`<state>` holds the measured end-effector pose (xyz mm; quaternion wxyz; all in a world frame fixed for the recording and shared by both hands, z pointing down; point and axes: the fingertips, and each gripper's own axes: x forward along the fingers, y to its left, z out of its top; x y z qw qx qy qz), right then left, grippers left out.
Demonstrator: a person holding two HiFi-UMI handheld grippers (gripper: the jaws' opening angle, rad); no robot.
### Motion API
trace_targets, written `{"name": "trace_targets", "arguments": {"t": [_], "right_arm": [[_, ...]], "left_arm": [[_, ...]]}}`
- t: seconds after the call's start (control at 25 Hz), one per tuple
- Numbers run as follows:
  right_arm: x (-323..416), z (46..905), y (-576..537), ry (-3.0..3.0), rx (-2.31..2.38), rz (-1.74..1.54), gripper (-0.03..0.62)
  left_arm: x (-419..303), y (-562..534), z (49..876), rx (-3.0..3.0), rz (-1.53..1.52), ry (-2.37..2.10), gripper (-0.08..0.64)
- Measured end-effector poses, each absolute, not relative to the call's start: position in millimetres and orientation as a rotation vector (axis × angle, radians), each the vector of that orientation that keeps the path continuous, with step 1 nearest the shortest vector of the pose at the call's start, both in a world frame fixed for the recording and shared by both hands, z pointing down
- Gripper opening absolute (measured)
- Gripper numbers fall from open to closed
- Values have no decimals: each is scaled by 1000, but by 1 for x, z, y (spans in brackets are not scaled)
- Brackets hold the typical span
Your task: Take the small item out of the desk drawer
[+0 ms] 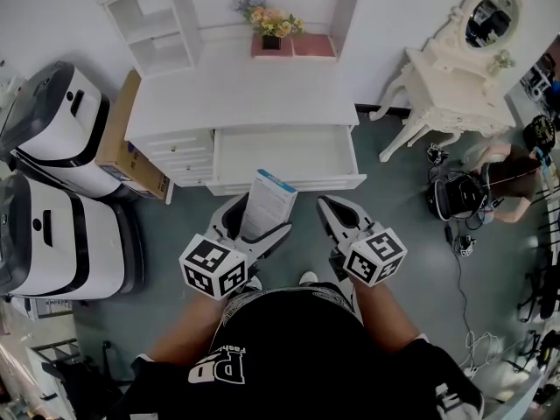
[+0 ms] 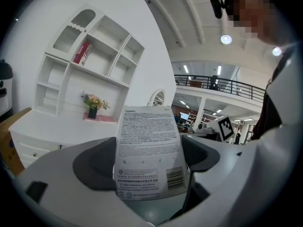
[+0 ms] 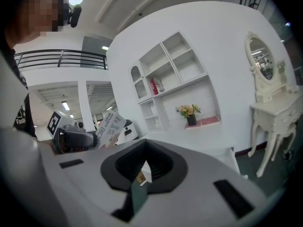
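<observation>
White and densely printed, the flat packet (image 1: 268, 201) is clamped upright between the jaws of the left gripper (image 1: 255, 227). It is held outside the drawer, just in front of its front edge. In the left gripper view much of the desk behind is blocked by its printed face. Beside it, the right gripper (image 1: 334, 213) is held with its jaws closed together, and nothing is gripped by them. Just beyond both, the drawer (image 1: 289, 183) stands open, jutting from the front edge of the white desk (image 1: 245, 94). A cardboard box (image 1: 122, 147) is leaned against the desk's left end, and white-and-black machines (image 1: 52, 121) are parked left of it. At the desk's back edge a flower pot (image 1: 270, 35) is set below open shelves (image 1: 153, 24). Well apart to the right, a white dressing table (image 1: 446, 77) with an oval mirror (image 1: 486, 16) is placed against the wall. A person (image 1: 507, 169) is crouched near it.
</observation>
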<state>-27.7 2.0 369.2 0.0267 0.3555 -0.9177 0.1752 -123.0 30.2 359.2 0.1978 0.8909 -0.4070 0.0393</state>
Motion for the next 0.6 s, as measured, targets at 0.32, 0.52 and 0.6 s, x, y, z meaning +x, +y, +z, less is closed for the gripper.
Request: {"name": "trace_targets", "arguments": {"t": [0.32, 0.52, 0.6], "right_arm": [[-30, 366, 5, -2846, 1064, 540, 6], [-38, 367, 10, -2841, 1009, 475, 6], [-38, 366, 9, -2841, 1009, 470, 6]], "left_arm": [[-124, 31, 358, 2490, 109, -1149, 428], [-122, 31, 357, 2490, 96, -1147, 428], [-121, 31, 356, 2495, 101, -1143, 428]]}}
